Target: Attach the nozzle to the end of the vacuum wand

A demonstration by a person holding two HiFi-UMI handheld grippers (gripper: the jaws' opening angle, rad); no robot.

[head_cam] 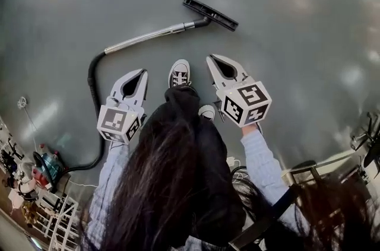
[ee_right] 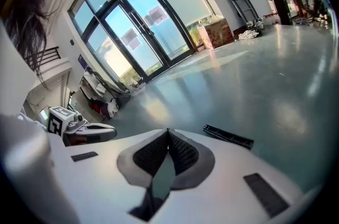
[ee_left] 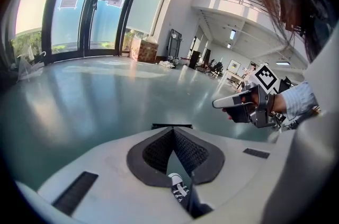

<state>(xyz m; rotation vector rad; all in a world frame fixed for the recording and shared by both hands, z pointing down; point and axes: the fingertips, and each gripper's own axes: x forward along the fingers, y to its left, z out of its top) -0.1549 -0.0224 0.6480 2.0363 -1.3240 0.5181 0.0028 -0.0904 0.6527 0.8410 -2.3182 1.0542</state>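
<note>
Nozzle (head_cam: 211, 13), wand (head_cam: 148, 36): one each

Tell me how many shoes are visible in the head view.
2. One shoe is ahead, fully visible; the other is nearer the body, partly hidden by dark clothing.

Daylight pours in through the tall glass doors (ee_right: 132, 32), whose panes blow out almost to white. The glossy grey floor (head_cam: 285, 66) throws it back at you in soft pale patches of glare, and shadows are faint. All three views bow hard toward their edges, and both gripper views go black at the corners. The nozzle (ee_right: 229, 136) looks slightly smeared in the right gripper view, and your hair (head_cam: 160, 184) blurs low in the head view.
</note>
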